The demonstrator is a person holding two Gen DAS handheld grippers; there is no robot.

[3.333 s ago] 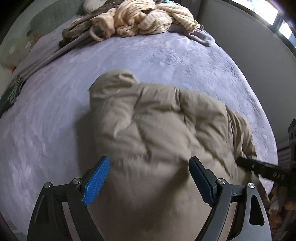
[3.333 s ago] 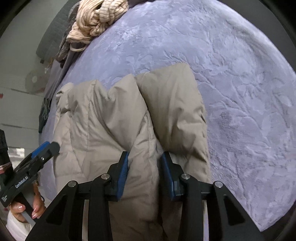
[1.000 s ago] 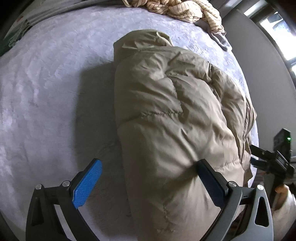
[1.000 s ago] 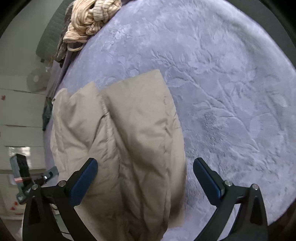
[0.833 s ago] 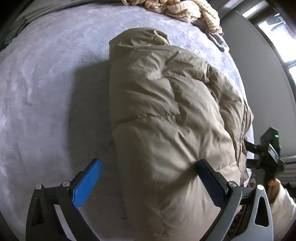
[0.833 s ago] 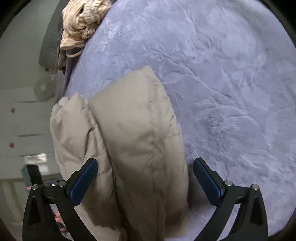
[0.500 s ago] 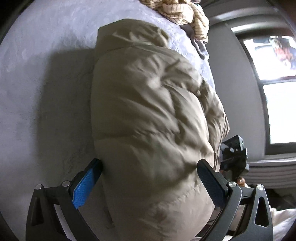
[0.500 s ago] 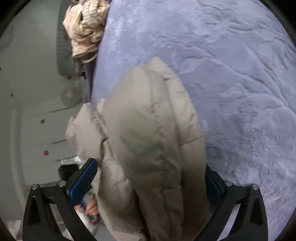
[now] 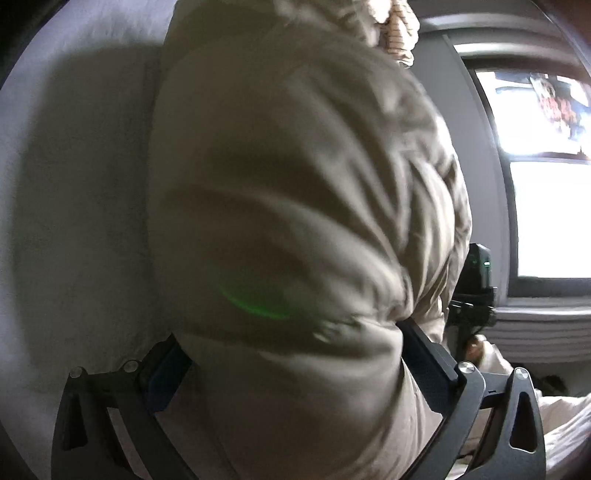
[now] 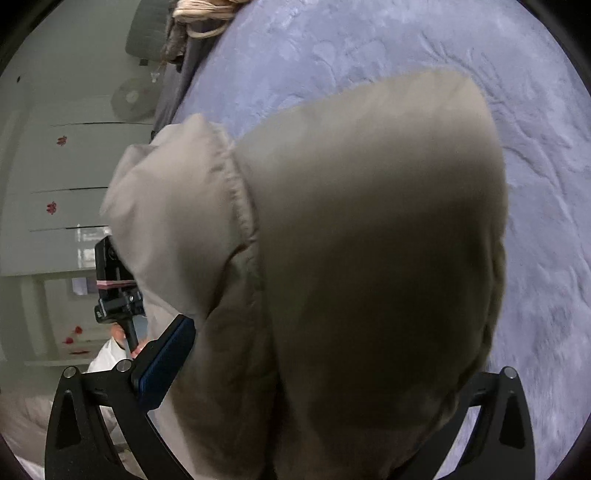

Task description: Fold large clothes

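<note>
We had the folded beige puffer jacket bulging between both tools, its bulk filling most of each wrist view. It sat over the lavender bedspread, which showed an embossed leaf pattern, and we could not tell whether its underside touched the cover.

On our left gripper, the 2 fingers stood wide apart, with the jacket wedged between them and pressing against both; the blue pad on the left finger was half buried in fabric. The picture was blurred.

On our right gripper, the fingers were also spread wide. The left blue pad lay against the jacket's side, and the other finger was mostly hidden behind the padded bulk.

A cream striped garment lay bunched at the far end of the bed, beyond the jacket. In the left wrist view, a bright window stood to the right.
</note>
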